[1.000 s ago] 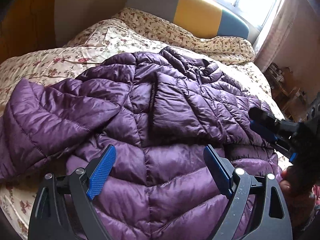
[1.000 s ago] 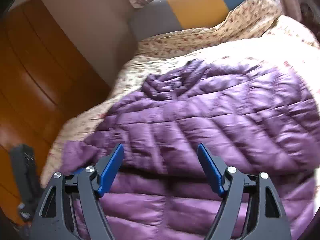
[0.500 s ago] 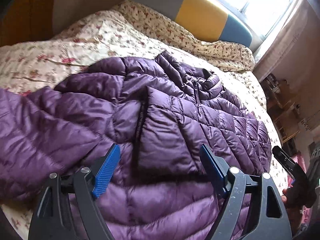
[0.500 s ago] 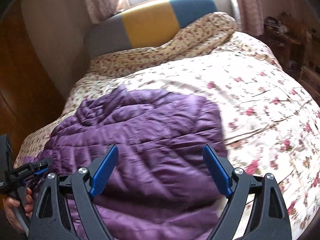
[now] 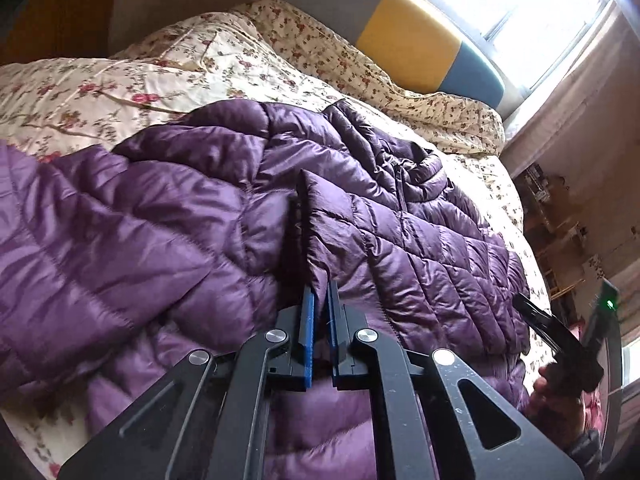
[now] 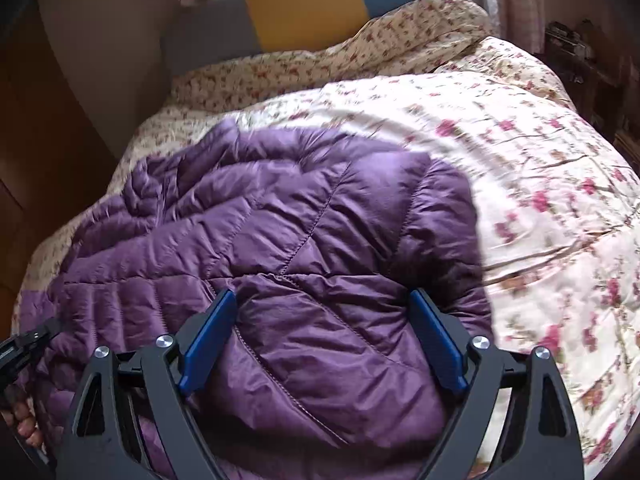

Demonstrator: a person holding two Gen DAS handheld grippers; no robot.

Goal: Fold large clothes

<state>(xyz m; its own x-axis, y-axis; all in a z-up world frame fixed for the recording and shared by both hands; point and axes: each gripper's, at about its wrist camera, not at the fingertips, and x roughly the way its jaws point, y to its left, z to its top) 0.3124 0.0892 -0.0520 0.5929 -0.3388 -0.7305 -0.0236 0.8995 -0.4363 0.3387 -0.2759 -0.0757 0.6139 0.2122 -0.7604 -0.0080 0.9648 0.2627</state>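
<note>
Two pairs of black tongs with blue pads work over one purple quilted puffer jacket [image 5: 400,248] that lies spread on a bed. In the left wrist view, at the bottom centre, the left tongs [image 5: 320,312] have just closed, and their pads are pressed together on a raised fold at the edge of the jacket front, so they pinch the fabric. At the lower right edge of this view, a hand [image 5: 560,396] holds the other black tool. In the right wrist view, at the bottom, the right tongs [image 6: 324,336] have just been opening and stand spread wide; a bulging part of the jacket [image 6: 280,240] lies between the pads, but I cannot tell if the pads touch it. The picture is blurred on its right side. Further back in both views, the cream bed cover with red flowers [image 6: 540,168] lies under the jacket and beyond it. At the far end, near the top of both frames, stands the padded headboard in grey, yellow and blue [image 5: 408,36], with a bright window [image 5: 532,4] behind it at the upper right.
</note>
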